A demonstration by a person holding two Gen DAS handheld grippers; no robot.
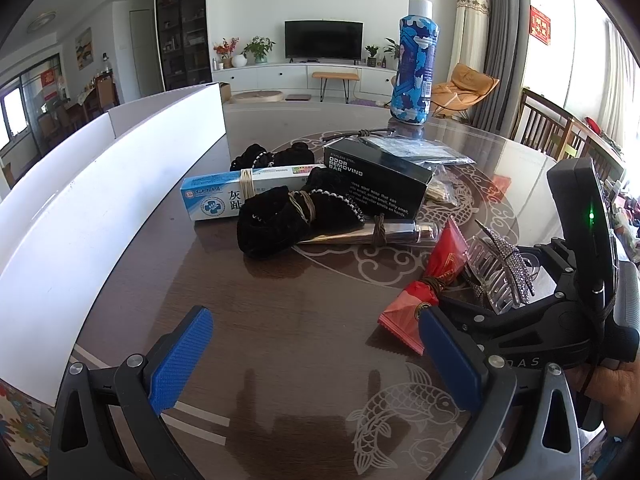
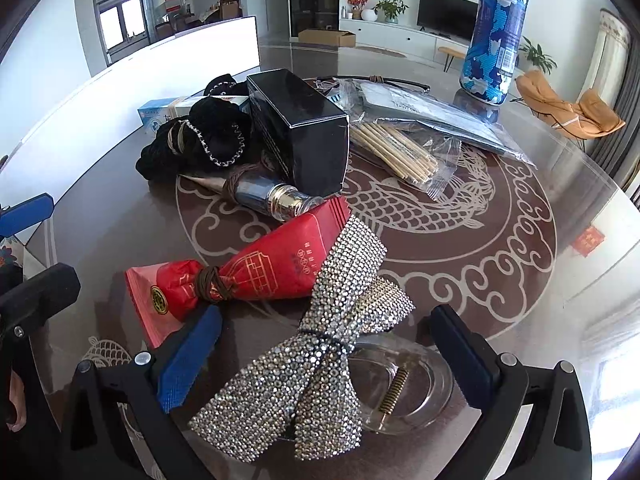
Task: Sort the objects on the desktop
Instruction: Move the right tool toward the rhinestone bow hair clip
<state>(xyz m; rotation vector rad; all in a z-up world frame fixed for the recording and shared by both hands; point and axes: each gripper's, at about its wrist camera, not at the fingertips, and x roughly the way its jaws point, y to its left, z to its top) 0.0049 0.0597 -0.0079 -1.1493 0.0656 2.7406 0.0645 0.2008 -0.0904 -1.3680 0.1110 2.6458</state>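
Note:
A rhinestone bow hair claw (image 2: 320, 360) lies on the glass-topped table (image 2: 500, 208), between the wide-apart blue pads (image 2: 188, 364) of my open right gripper (image 2: 326, 360). No pad touches it. A red packet (image 2: 272, 268) tied with brown cord rests against the claw's left side. Behind it are a metallic tube (image 2: 260, 196), a black scrunchie (image 2: 208, 140) and a black box (image 2: 300, 136). My left gripper (image 1: 316, 364) stands open over bare table, holding nothing. From that side the claw (image 1: 500, 272) and red packet (image 1: 424, 292) are to the right.
A long white bin (image 1: 120, 184) runs along the table's left side. A blue-white carton (image 1: 224, 196) lies behind the scrunchie. Bagged wooden sticks (image 2: 400, 148) and a grey pouch (image 2: 432, 116) sit mid-table. A tall blue patterned bottle (image 2: 496, 36) stands at the far right.

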